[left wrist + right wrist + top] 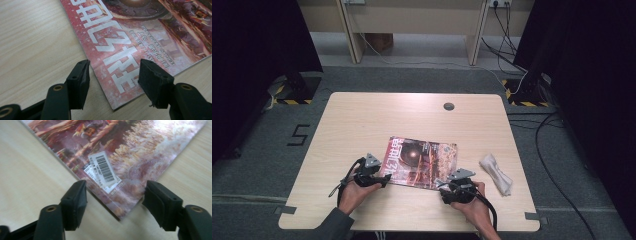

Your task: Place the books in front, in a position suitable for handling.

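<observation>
A magazine (422, 161) with a red and brown cover lies flat on the wooden table (362, 125), near its front edge. My left gripper (384, 179) sits at the magazine's near left corner. In the left gripper view its jaws (113, 75) stand open, one on each side of that corner of the magazine (120, 45), with the pads not pressing on it. My right gripper (441, 184) is at the near right corner. In the right gripper view it (115, 195) is open around the corner of the magazine (120, 152), just below a barcode label (103, 168).
A crumpled white cloth (495, 173) lies on the table to the right of the magazine. A round cable hole (449, 106) is set near the table's far edge. Cables (557, 180) run over the carpet to the right of the table.
</observation>
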A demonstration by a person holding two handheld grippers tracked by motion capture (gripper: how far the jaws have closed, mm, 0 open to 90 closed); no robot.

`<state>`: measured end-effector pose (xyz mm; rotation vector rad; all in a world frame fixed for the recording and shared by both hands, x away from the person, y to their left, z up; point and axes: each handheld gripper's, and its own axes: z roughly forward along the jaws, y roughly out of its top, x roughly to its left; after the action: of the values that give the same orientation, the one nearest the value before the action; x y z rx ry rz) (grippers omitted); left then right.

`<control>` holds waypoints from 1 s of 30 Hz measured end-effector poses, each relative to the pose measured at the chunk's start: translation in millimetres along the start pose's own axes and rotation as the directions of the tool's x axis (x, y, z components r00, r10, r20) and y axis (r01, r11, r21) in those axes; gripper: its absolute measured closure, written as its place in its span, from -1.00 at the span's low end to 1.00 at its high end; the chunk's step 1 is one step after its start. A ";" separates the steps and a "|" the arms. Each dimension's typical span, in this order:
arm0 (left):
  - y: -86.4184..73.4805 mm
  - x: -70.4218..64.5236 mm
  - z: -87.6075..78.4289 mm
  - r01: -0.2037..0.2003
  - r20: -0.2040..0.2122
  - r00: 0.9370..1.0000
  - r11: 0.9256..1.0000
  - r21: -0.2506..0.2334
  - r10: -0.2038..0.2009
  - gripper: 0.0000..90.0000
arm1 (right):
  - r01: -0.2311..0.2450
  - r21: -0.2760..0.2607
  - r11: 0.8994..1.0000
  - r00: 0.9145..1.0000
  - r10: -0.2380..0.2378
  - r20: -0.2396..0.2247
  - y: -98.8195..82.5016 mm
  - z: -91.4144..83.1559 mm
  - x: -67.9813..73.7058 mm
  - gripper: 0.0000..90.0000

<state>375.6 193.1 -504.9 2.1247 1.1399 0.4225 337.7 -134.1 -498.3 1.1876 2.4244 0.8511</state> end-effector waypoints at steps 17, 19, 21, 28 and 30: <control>-8.7 -40.2 -11.9 -0.037 0.088 0.995 0.999 -0.014 0.038 -0.16 | -0.033 -0.113 0.993 0.999 0.031 -0.016 83.8 34.0 -53.0 -0.15; -9.5 -42.0 -11.9 -0.031 0.096 0.995 1.000 -0.005 0.031 -0.17 | -0.037 -0.100 0.994 0.999 0.036 -0.013 92.3 43.4 -55.8 -0.15; -10.7 -43.7 -12.1 -0.033 0.102 0.994 0.999 0.000 0.032 -0.17 | -0.051 -0.096 0.994 0.999 0.050 -0.013 101.8 54.9 -58.7 -0.16; -11.3 -45.9 -9.1 -0.046 0.125 0.991 0.999 0.012 0.044 -0.17 | -0.079 -0.082 0.993 0.997 0.079 -0.006 120.7 86.5 -66.1 -0.20; -11.5 -45.7 -8.0 -0.042 0.124 0.991 0.999 0.013 0.040 -0.17 | -0.079 -0.059 0.995 0.997 0.080 0.018 122.1 92.9 -68.4 -0.21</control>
<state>338.4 163.1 -505.7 2.1592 1.0334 0.2971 501.1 -95.0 -492.2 1.2727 2.3335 0.9215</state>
